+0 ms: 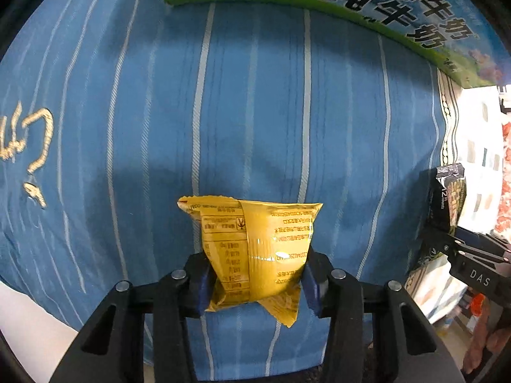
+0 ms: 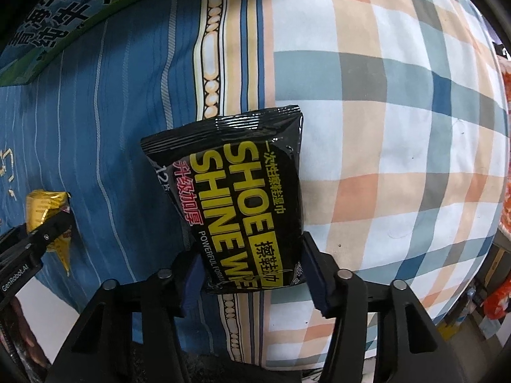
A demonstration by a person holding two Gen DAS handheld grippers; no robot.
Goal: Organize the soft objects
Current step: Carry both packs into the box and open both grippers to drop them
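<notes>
**Two packets pinched above the bedding**

The left gripper (image 1: 257, 282) pinches a yellow snack packet (image 1: 255, 252) over a blue striped sheet (image 1: 255, 111); the right gripper (image 2: 250, 276) clamps a black wipes pack (image 2: 236, 210) reading "SHOE SHINE WIPES", "POWERFUL FORMULA", above the seam where the blue sheet meets a plaid quilt (image 2: 399, 127); farther off, a green-edged milk carton box (image 1: 367, 3) with large Chinese characters lies on the sheet.
</notes>
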